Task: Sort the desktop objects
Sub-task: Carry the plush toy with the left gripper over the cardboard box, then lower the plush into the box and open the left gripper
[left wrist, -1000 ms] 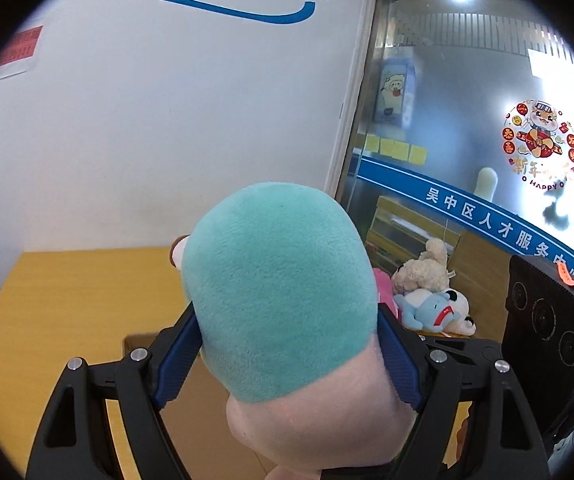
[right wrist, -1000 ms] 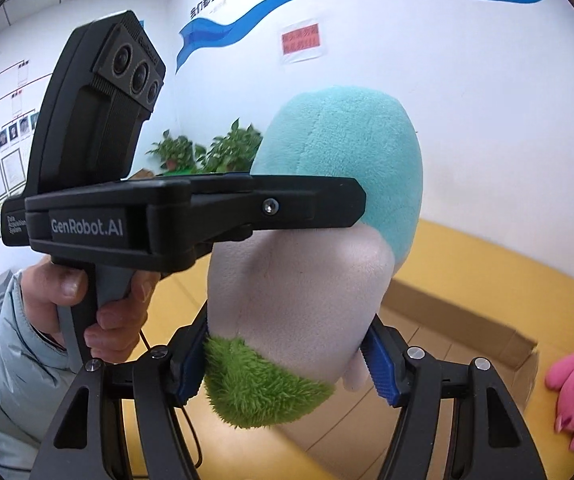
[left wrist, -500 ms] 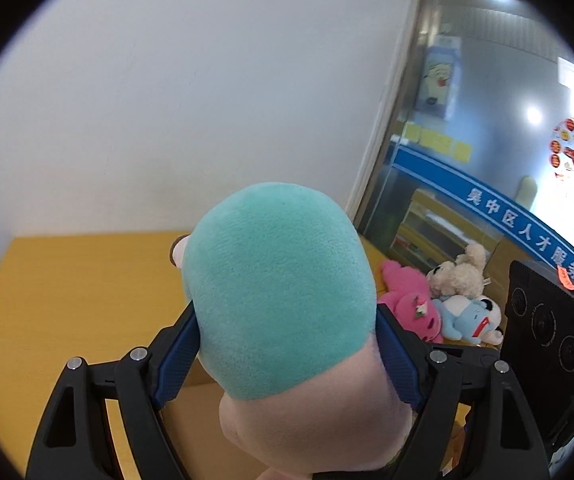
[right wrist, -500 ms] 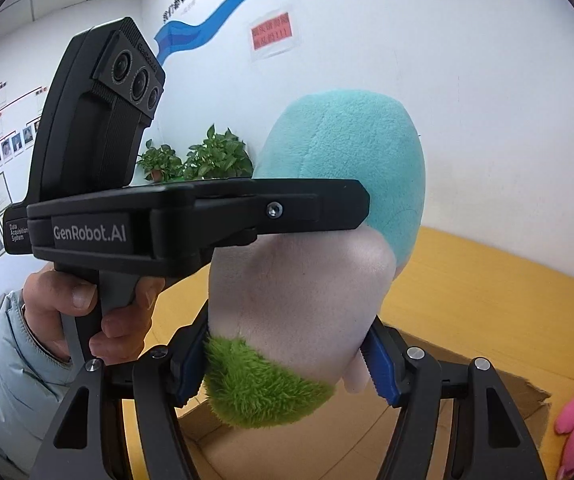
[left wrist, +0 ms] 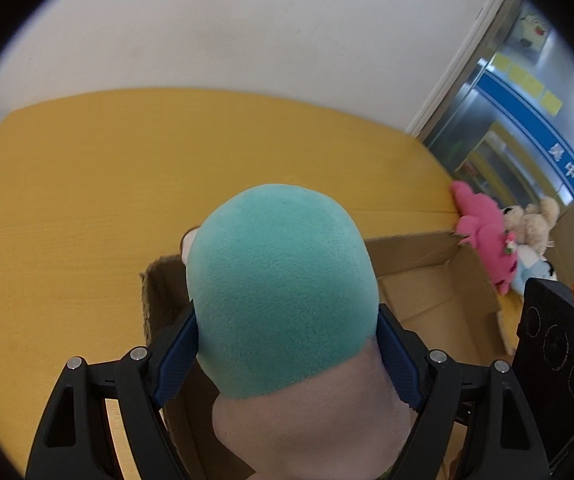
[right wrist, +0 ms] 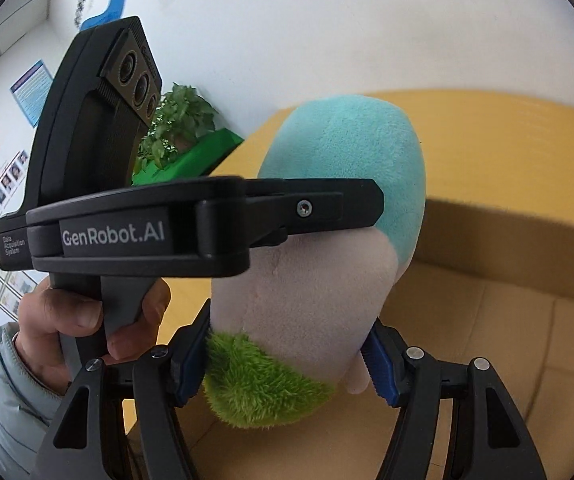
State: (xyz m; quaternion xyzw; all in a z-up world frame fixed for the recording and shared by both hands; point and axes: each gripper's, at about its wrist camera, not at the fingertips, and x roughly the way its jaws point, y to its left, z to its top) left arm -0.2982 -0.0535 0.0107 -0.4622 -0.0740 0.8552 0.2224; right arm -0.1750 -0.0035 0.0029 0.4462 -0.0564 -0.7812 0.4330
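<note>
Both grippers, left gripper (left wrist: 287, 344) and right gripper (right wrist: 289, 354), clamp the teal-and-pink plush toy (left wrist: 283, 304) between them. It hangs over the open brown cardboard box (left wrist: 427, 280), probably for dropping in.

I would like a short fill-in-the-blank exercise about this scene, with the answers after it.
1. Both hand-held grippers are closed on one plush toy, whose top is ____ in colour.
2. Below the toy is an open ____ box.
3. The left hand-held gripper grips the toy's teal part; the right hand-held gripper grips next to the fuzzy ____ part.
4. Beside the box lies a ____ plush toy.

Answers: teal; cardboard; green; pink
</note>
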